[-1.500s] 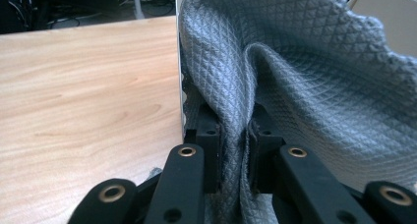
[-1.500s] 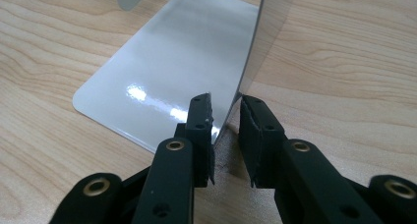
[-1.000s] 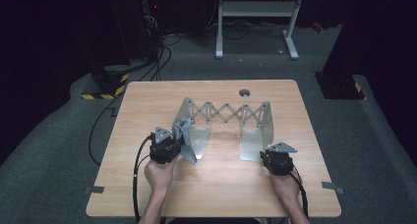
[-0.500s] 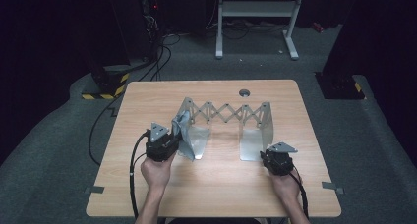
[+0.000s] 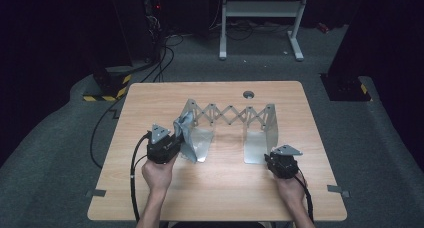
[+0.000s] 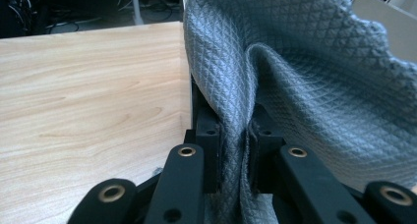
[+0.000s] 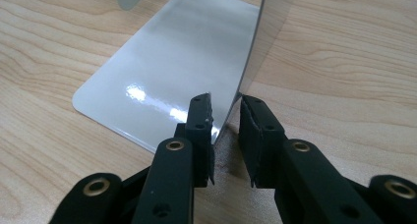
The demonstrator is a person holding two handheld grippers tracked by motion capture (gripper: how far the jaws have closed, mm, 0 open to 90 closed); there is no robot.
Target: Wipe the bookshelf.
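Observation:
A folding metal rack with a scissor lattice and two L-shaped end plates stands at the table's middle. A grey quilted cloth hangs against its left plate. My left gripper is shut on a fold of that cloth, pinched between the pads of the left gripper. My right gripper sits at the front corner of the right plate. In the right gripper view, the right gripper has its jaws nearly together on either side of the plate's upright edge at its bend.
The wooden table has a round grommet near its far edge. Bare wood lies in front of the rack and to both sides. Cables trail off the left side, and a metal stand is on the floor behind.
My left gripper has shifted slightly to the left with the cloth in it. The right gripper and the rack have stayed put.

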